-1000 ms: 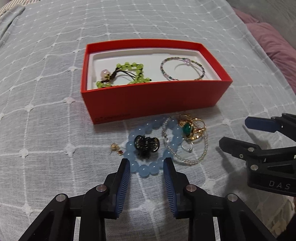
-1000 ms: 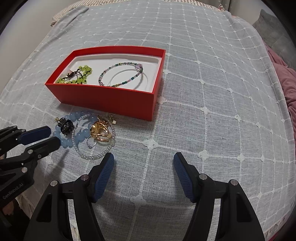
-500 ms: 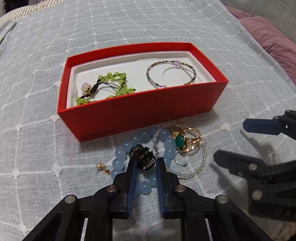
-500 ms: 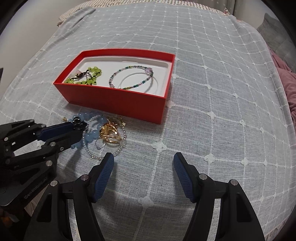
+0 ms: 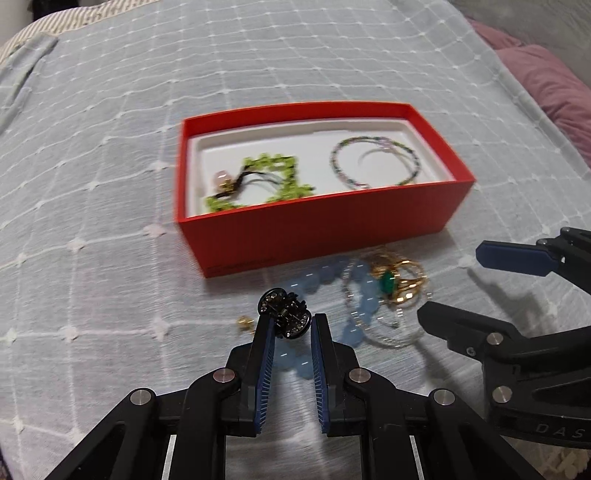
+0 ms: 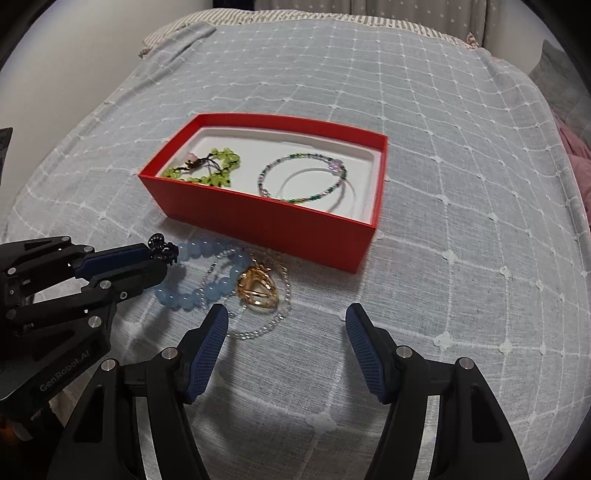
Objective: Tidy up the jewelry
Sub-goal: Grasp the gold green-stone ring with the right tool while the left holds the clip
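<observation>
My left gripper (image 5: 290, 320) is shut on a small black hair claw (image 5: 286, 311) and holds it lifted above the bedspread; it also shows in the right wrist view (image 6: 162, 248). Below lie a blue bead bracelet (image 5: 354, 295), a clear bead strand (image 6: 258, 325), a gold ring cluster with a green stone (image 5: 397, 282) and a small gold earring (image 5: 244, 322). The red box (image 5: 314, 225) holds a green bead bracelet (image 5: 266, 177) and a thin multicolour bracelet (image 5: 373, 164). My right gripper (image 6: 286, 325) is open and empty, just short of the pile.
A grey checked bedspread (image 6: 443, 110) covers the bed. A pink pillow (image 5: 546, 85) lies at the far right. A striped pillow (image 6: 177, 33) sits at the head of the bed. The right gripper's fingers (image 5: 517, 256) flank the pile's right side.
My left gripper closed on the black hair claw and lifted it off the blue bracelet. The right gripper stayed open and crept toward the pile.
</observation>
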Demonstrator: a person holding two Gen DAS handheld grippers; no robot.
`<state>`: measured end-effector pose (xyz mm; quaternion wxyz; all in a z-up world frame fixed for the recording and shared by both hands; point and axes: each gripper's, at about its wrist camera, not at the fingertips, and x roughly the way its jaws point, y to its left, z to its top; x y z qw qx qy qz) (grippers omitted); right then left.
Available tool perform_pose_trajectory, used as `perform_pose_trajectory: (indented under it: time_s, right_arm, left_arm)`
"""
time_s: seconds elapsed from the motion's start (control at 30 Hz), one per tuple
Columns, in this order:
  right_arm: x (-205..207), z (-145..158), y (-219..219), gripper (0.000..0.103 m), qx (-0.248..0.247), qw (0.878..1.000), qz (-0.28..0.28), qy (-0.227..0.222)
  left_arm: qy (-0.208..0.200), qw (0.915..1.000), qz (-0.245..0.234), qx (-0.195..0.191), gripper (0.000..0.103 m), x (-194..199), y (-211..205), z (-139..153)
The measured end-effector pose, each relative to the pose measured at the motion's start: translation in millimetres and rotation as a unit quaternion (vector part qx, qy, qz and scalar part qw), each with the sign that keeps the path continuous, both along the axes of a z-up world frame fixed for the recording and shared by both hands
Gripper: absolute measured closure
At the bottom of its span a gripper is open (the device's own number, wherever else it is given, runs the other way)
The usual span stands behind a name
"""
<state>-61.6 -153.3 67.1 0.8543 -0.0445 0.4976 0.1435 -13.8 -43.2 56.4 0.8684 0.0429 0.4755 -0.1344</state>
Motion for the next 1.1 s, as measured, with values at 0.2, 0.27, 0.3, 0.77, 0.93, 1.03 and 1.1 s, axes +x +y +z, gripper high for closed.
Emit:
perform_pose_trajectory:
  time_s: [0.2, 0.27, 0.3, 0.77, 0.93, 1.03, 1.1]
  right_arm:
    - [2.1, -4.1, 19.3, 0.057, -0.002, 1.000, 0.030, 0.000]
    - [4.0, -6.0, 23.2, 0.062, -0.002, 0.999, 0.032, 0.001]
    - [5.7, -6.9, 24.2, 0.064, -0.002, 0.999, 0.033, 0.001]
    - [11.6, -6.4, 26.6, 0.076, 0.000, 1.000, 0.027, -0.005]
    - [7.5, 0.7, 23.2, 0.100, 0.005, 1.000, 0.028, -0.008]
    - [7.7, 2.0, 20.0, 0.100, 0.019, 0.999, 0.032, 0.002]
    - [7.2, -0.4, 20.4, 0.100, 0.023, 0.999, 0.039, 0.008]
  left_arm:
    - [0.011, 0.9997, 0.023, -0.005, 0.088, 2.7, 10.4, -1.8]
    - [0.011, 0.9997, 0.023, -0.006, 0.088, 2.1, 10.9, -1.4]
    - [0.010, 0.9997, 0.023, -0.005, 0.088, 0.6, 12.5, -0.9]
    - [0.016, 0.9995, 0.027, -0.008, 0.088, 2.3, 11.9, -0.9]
    - [0.012, 0.9995, 0.027, -0.010, 0.088, 2.7, 15.1, 0.5]
    - [0.008, 0.9994, 0.028, -0.017, 0.088, 1.3, 17.3, 3.8]
    - [0.007, 0.9993, 0.031, -0.019, 0.088, 0.5, 19.1, 5.4]
